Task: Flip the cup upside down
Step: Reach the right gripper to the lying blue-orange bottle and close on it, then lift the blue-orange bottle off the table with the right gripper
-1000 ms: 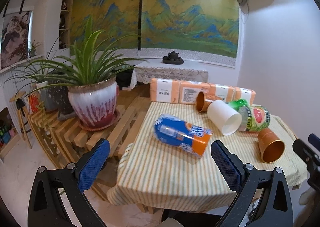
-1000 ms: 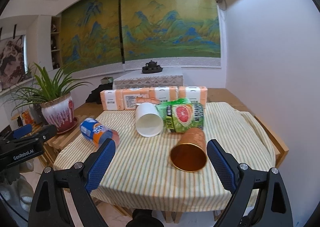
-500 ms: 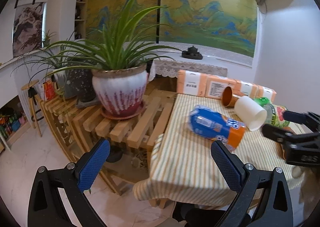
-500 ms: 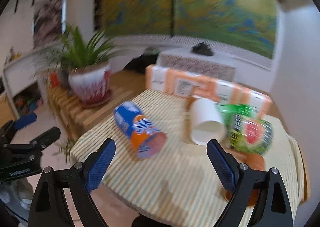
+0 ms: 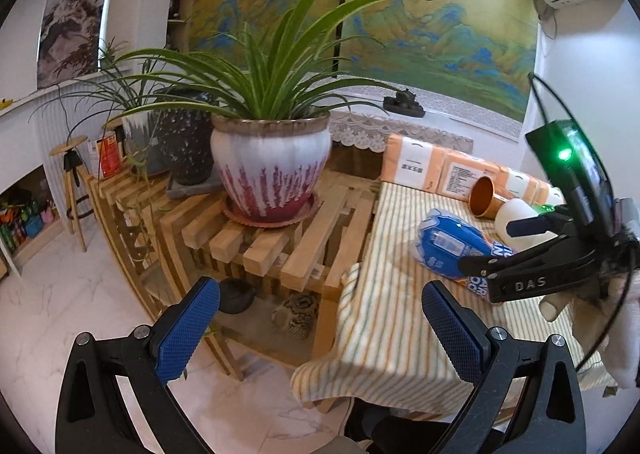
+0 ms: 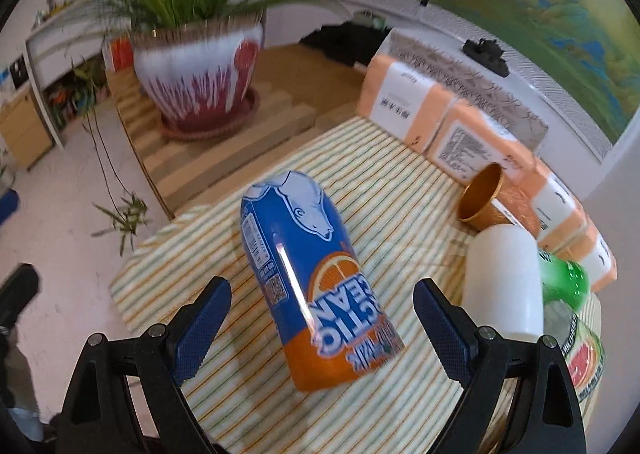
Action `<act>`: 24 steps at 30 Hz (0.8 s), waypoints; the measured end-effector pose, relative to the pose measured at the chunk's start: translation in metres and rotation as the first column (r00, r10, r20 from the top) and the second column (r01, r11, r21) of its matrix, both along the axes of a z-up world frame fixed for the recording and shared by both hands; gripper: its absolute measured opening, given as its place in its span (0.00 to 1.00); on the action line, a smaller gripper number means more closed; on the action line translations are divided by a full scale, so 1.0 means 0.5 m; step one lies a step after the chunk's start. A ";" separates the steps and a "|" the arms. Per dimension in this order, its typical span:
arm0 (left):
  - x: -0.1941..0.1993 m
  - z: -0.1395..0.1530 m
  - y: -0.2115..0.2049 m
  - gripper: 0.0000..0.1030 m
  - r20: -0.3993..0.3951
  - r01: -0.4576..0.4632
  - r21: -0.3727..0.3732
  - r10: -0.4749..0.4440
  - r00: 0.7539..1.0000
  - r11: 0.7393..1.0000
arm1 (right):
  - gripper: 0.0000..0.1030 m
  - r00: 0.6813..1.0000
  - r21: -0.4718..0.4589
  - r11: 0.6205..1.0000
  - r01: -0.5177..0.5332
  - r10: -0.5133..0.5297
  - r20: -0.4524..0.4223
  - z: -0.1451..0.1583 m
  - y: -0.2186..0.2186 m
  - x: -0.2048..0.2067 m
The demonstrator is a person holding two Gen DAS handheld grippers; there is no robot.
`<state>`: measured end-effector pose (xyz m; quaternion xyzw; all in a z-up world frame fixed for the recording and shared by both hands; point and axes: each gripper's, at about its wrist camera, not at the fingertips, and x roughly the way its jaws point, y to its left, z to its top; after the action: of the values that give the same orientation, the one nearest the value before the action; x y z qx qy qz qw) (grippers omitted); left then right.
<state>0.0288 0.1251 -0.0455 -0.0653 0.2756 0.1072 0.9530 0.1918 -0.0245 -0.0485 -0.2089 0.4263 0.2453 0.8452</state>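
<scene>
A blue and orange cup [image 6: 312,286] lies on its side on the striped tablecloth [image 6: 400,181]; it also shows in the left wrist view [image 5: 452,250]. My right gripper [image 6: 320,326] is open, its blue pads on either side of the cup's orange end, apart from it. A white cup [image 6: 504,278] and a gold cup [image 6: 484,197] lie on their sides to the right. My left gripper [image 5: 320,330] is open and empty, off the table's left corner above the floor. The right gripper [image 5: 552,254] shows at the right of the left wrist view.
A large potted plant [image 5: 272,169] stands on a wooden slatted rack [image 5: 280,246] left of the table. Orange tissue packs [image 6: 448,125] line the table's far edge. A green packet [image 6: 572,314] lies right of the white cup.
My right gripper has moved down and in over the blue and orange cup, which now sits between its fingers. My left gripper has drifted left, away from the table.
</scene>
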 end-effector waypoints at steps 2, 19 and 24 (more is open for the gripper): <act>0.002 -0.003 0.007 0.99 0.001 -0.005 -0.010 0.005 1.000 1.000 | 0.86 1.000 -0.020 1.000 0.000 0.000 -0.018 -0.008 0.004 0.009; -0.002 -0.001 -0.005 0.99 0.007 0.013 -0.024 -0.013 1.000 1.000 | 0.60 0.943 0.083 0.968 0.238 -0.209 -0.258 -0.008 -0.064 0.024; -0.002 -0.003 -0.017 0.99 0.007 0.043 -0.030 -0.043 0.999 0.999 | 0.60 0.880 0.160 0.911 0.381 -0.304 -0.364 -0.012 -0.114 -0.001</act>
<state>0.0276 0.1165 -0.0470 -0.0741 0.2753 0.0821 0.9550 0.1915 -0.0813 -0.0546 0.0123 0.5614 0.1694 0.8099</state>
